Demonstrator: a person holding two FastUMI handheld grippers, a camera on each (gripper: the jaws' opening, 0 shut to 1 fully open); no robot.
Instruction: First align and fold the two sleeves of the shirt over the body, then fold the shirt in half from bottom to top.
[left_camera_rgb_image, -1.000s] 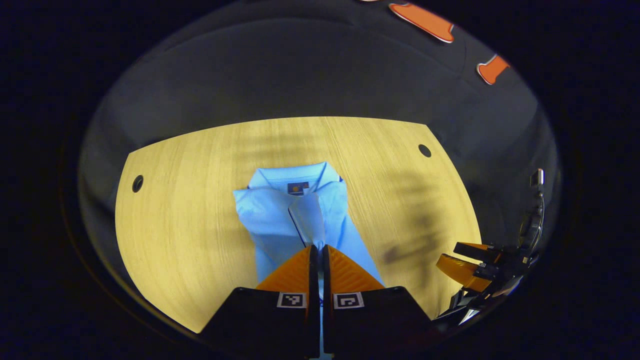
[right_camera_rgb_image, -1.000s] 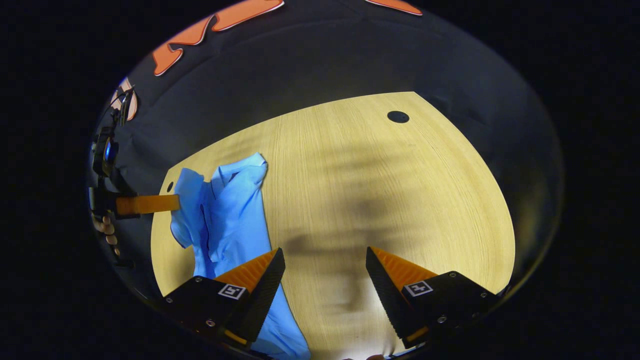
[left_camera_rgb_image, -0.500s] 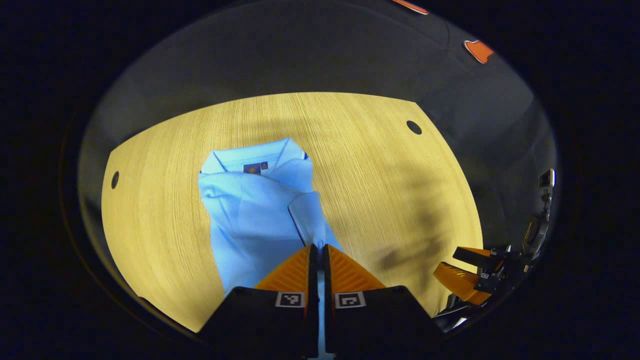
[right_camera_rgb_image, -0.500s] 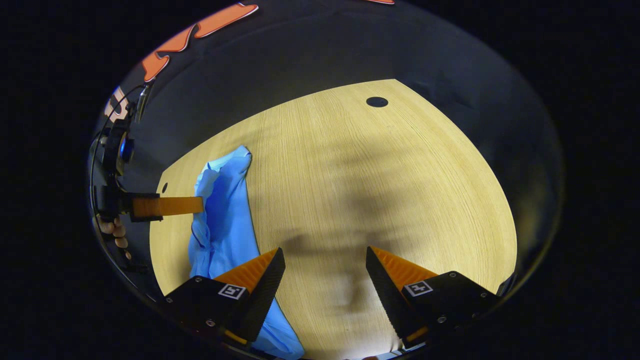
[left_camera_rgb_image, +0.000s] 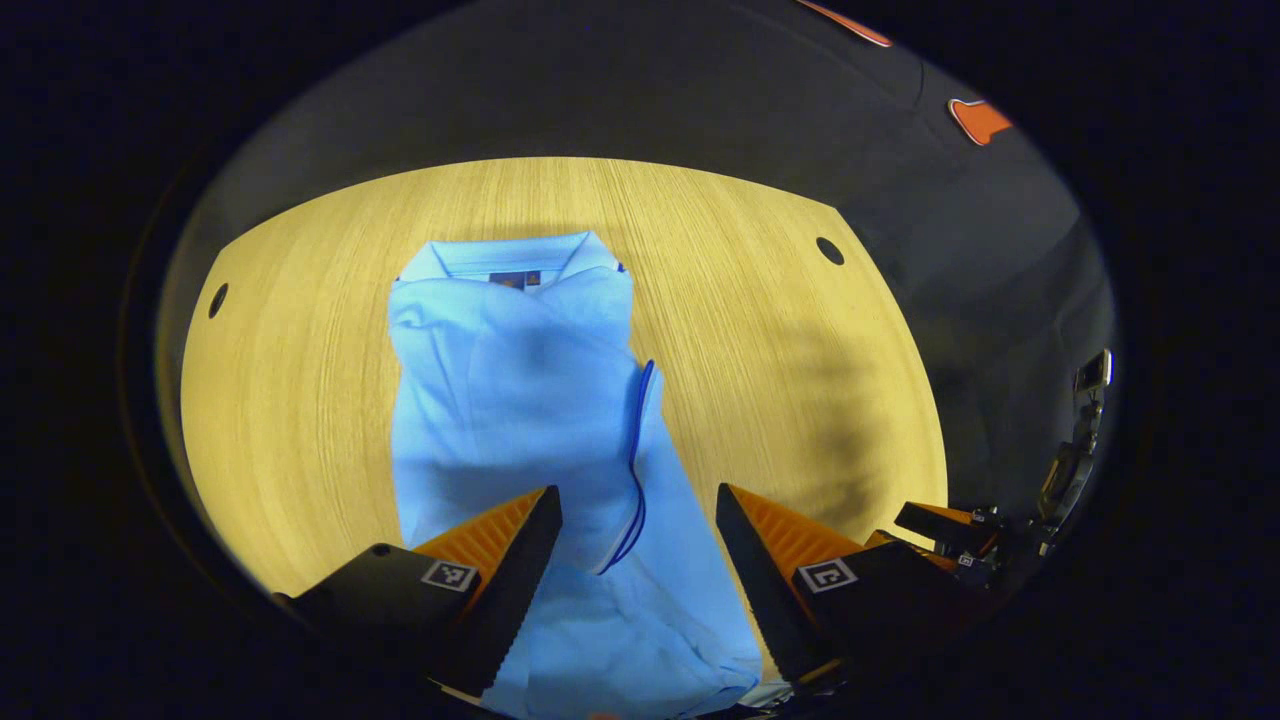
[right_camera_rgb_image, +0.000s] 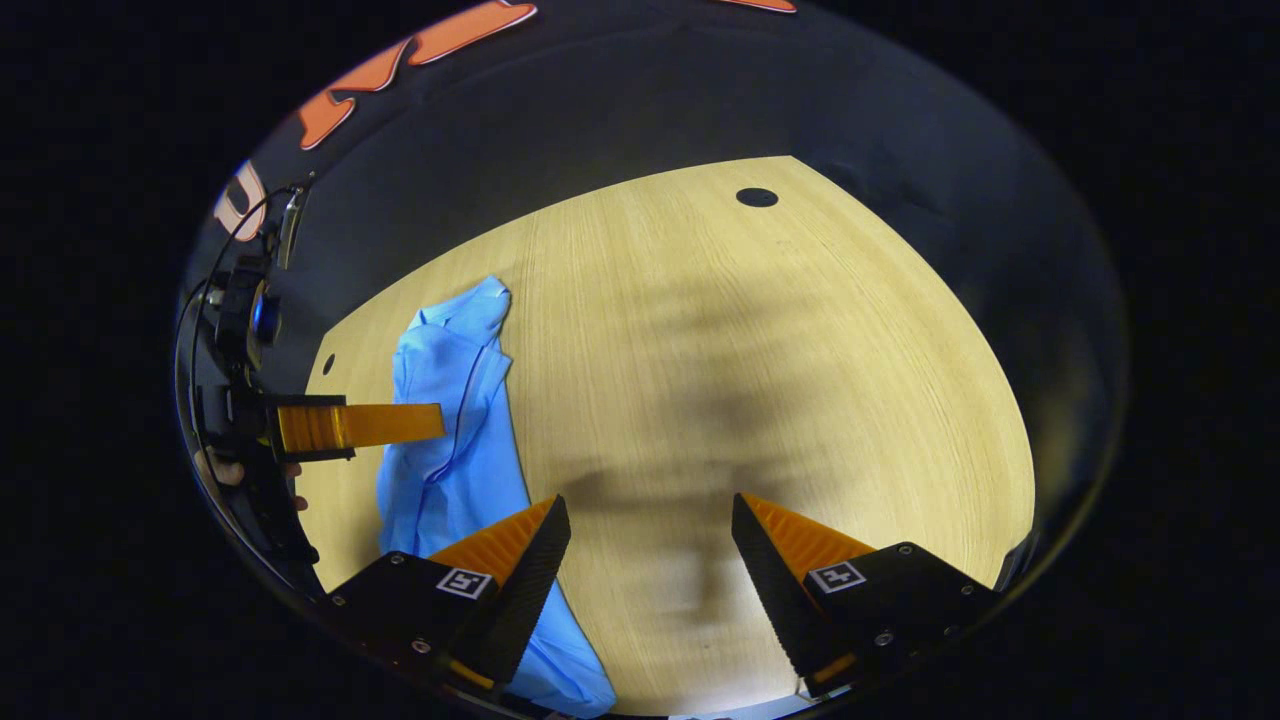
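Left gripper (left_camera_rgb_image: 638, 515) is right over the shirt (left_camera_rgb_image: 530, 400), fingers spread wide, and there's nothing between them, just blue cloth lying loose below. Nearest to it in the left gripper view is the hem end of the shirt, spilling down past the fingers toward the near edge of the table (left_camera_rgb_image: 300, 400). A sleeve (left_camera_rgb_image: 625, 455) with a dark-trimmed cuff lies folded across the body, its edge running between the 2 open fingers. Farther out the body narrows, and at the far end sits the collar (left_camera_rgb_image: 510, 262), flat, pointing away.

So the long axis runs straight out from the left gripper: hem near, collar far. That's the line the bottom-to-top fold would follow, by my reading.

Now the right gripper (right_camera_rgb_image: 650, 545). Also wide open, also holding nothing, and it's hovering over bare wood. In the right gripper view the shirt (right_camera_rgb_image: 450, 420) lies off to its left side, a long blue strip angling away, with its near end tucked beside that gripper's left finger. The left gripper (right_camera_rgb_image: 360, 425) reaches in over the shirt from the edge of that view.

Both sleeves look to be over the body, though the near side is rumpled. The left gripper is clearly closer to the hem; the right one would have to come across to take its corner.
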